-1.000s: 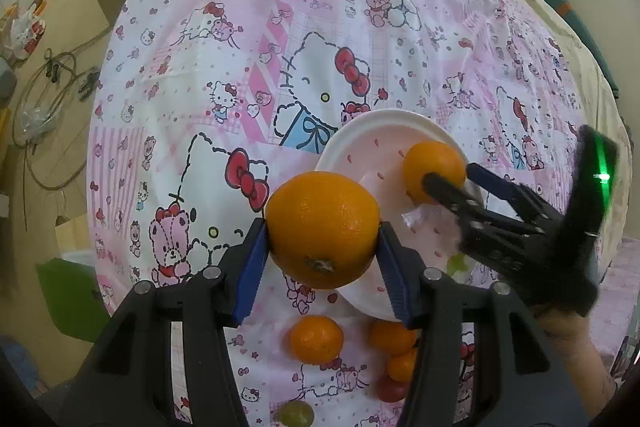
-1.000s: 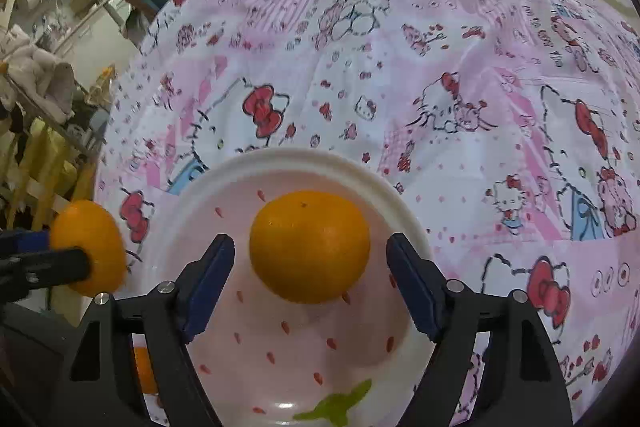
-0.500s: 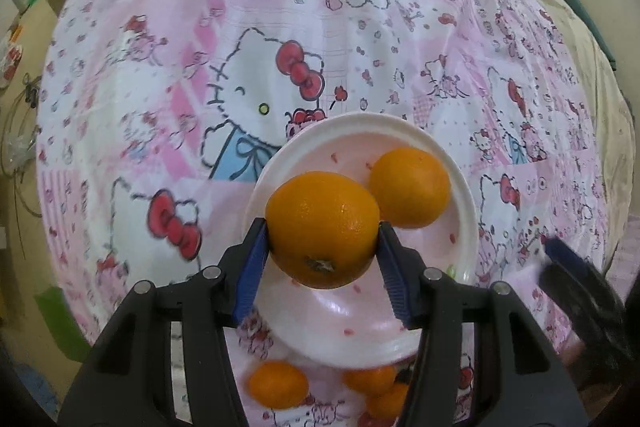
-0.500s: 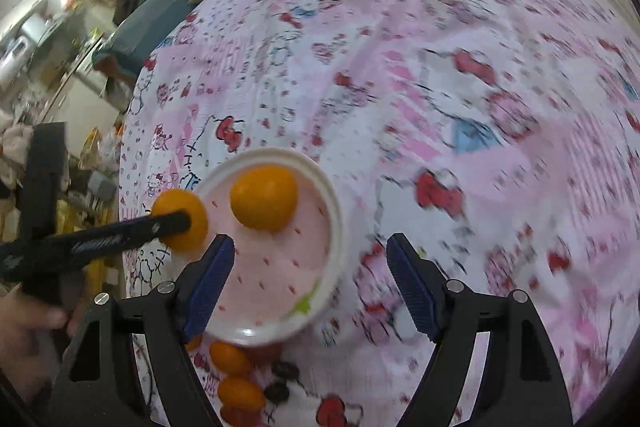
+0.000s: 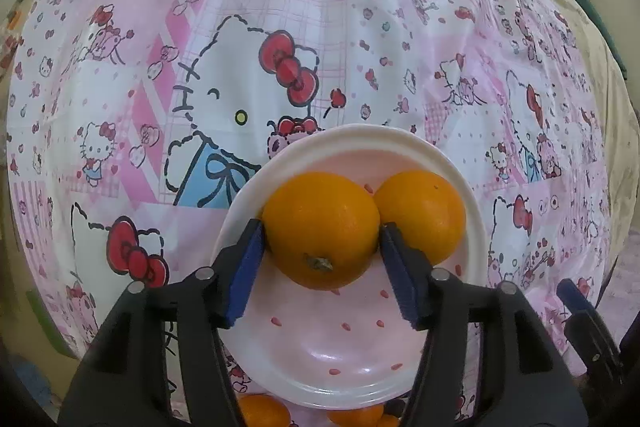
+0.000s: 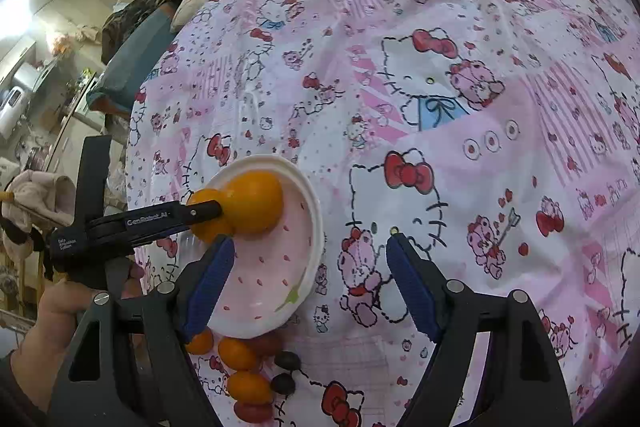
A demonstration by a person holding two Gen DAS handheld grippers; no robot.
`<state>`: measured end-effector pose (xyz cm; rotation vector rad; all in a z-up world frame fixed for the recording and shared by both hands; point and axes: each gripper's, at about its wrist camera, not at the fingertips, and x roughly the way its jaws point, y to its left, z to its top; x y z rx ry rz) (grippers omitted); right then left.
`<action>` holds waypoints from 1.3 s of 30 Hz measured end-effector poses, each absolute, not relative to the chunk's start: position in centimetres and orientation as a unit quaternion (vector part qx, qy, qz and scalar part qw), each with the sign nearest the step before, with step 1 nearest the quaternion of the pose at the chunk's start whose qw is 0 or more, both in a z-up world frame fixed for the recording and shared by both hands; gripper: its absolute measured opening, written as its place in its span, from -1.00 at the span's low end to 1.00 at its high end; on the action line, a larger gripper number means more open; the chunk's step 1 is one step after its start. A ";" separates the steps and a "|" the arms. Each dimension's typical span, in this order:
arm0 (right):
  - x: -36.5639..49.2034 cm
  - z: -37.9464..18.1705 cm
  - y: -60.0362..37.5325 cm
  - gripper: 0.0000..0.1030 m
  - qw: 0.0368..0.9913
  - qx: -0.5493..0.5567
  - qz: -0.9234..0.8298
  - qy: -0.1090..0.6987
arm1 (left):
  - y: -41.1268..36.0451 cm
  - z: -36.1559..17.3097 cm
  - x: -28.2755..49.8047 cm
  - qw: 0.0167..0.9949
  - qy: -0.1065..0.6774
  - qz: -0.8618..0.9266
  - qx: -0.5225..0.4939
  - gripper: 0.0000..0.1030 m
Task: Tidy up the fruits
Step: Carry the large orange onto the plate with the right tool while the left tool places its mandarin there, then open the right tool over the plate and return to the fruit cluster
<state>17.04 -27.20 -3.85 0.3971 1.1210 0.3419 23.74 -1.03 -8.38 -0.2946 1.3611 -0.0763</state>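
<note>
Since a second ago, both of my grippers have shifted: my left gripper has carried its orange from over the bedsheet down into the white plate, and my right gripper has pulled back from the plate, which now sits off to its left. Before, the left pads clamped the orange tight; now the jaws are opening, the orange is between them, and thin gaps show at the blue pads, so the grip is loosening. My right gripper stands wide with nothing between its fingers, only the sheet and the plate's edge below.

Bright and smooth, the orange shows its brownish-green stem scar toward my camera. It touches the second orange already lying in the plate, on its right in my left wrist view. The plate is white with a pinkish inside and small red flecks. Just beside its near rim on the sheet lie smaller fruits: several little oranges, dark round ones and a red one.
</note>
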 end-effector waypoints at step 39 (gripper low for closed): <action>7.1 -6.6 -20.1 0.57 0.758 0.096 0.253 0.593 | 4.6 -2.6 8.2 0.817 0.568 0.067 -0.075 0.65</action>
